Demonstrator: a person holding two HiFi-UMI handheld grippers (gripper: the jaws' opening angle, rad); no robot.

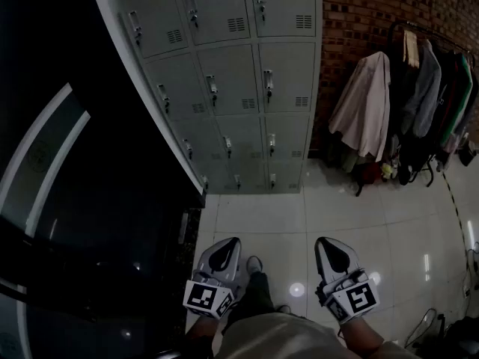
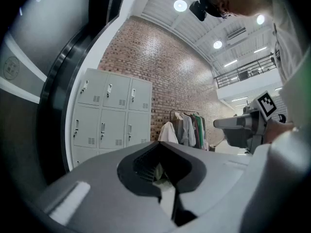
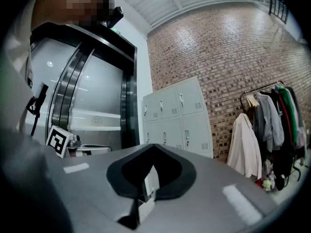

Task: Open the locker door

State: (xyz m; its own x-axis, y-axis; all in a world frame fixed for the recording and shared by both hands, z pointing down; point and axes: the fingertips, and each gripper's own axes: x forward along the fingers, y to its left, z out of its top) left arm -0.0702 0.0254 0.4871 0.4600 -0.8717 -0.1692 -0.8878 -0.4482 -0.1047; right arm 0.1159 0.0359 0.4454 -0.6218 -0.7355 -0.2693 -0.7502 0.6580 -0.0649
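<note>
The grey locker bank (image 1: 224, 73) stands against the wall ahead, with three columns of doors, all closed, each with a small latch handle (image 1: 212, 90). It also shows in the left gripper view as lockers (image 2: 112, 113) and in the right gripper view as lockers (image 3: 177, 115). My left gripper (image 1: 224, 245) and right gripper (image 1: 328, 245) hang low in front of me over the tiled floor, well short of the lockers. Both are shut with nothing between the jaws. The left gripper (image 2: 158, 144) and the right gripper (image 3: 154, 146) both point towards the lockers.
A clothes rack (image 1: 419, 88) full of coats stands to the right of the lockers, against a brick wall (image 1: 359, 6). A dark glass wall (image 1: 75, 200) runs along the left. Pale floor tiles (image 1: 284, 215) lie between me and the lockers. My shoe (image 1: 254, 264) shows between the grippers.
</note>
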